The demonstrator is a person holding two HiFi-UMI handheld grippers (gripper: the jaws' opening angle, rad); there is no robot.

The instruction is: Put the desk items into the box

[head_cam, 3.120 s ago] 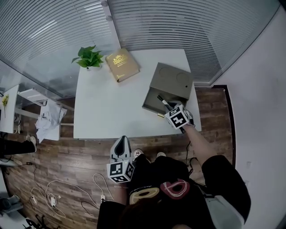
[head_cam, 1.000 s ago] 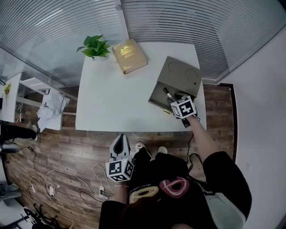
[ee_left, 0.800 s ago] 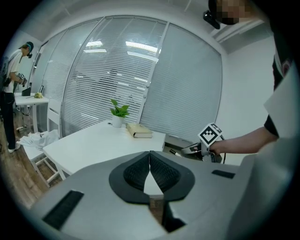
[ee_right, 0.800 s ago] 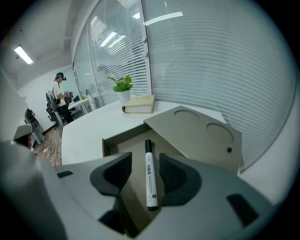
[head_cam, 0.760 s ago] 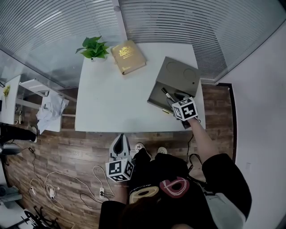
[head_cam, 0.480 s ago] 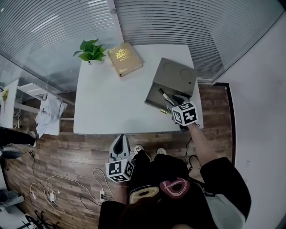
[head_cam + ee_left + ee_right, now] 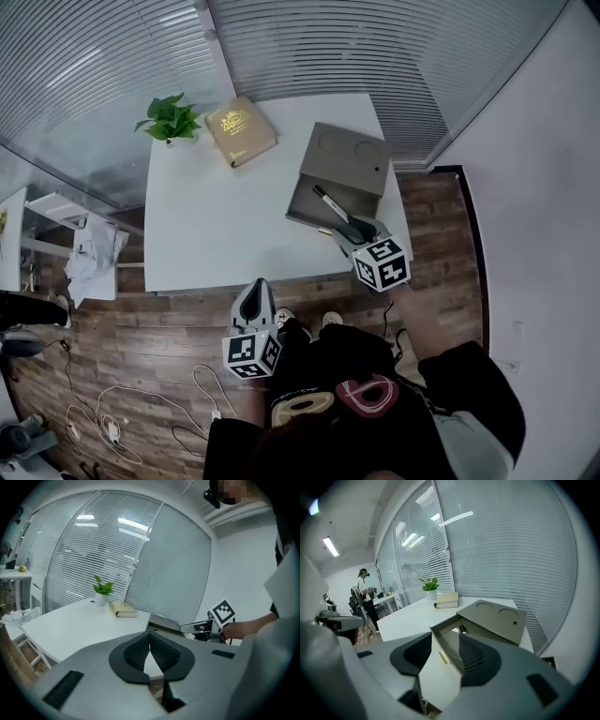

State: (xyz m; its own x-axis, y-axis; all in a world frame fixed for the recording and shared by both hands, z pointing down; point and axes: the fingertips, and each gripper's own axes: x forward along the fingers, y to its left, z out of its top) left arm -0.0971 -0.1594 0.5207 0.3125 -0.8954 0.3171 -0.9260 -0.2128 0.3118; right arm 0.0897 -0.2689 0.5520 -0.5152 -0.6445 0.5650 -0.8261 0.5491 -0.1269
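Note:
A grey-green box [image 7: 319, 202] with its lid [image 7: 349, 155] folded back stands on the right part of the white desk [image 7: 216, 220]. A black pen [image 7: 330, 203] lies inside it. A gold-covered book [image 7: 240, 131] and a small potted plant [image 7: 167, 117] sit at the desk's far left. My right gripper [image 7: 356, 232] is open and empty just short of the box's near edge; its view shows the box [image 7: 451, 641], a small gold piece [image 7: 444, 656] at its front, the book [image 7: 446, 600] and the plant [image 7: 429, 587]. My left gripper [image 7: 255, 292] is shut and empty, off the desk's near edge.
Glass walls with blinds [image 7: 309, 47] run behind the desk. A low white side table with cloth [image 7: 89, 253] stands to the left, and cables [image 7: 103, 427] lie on the wooden floor. A person [image 7: 363, 597] stands far off in the room.
The right gripper has drawn back out of the box toward the desk's near edge, and the pen it carried earlier now lies in the box. The left gripper has stayed put.

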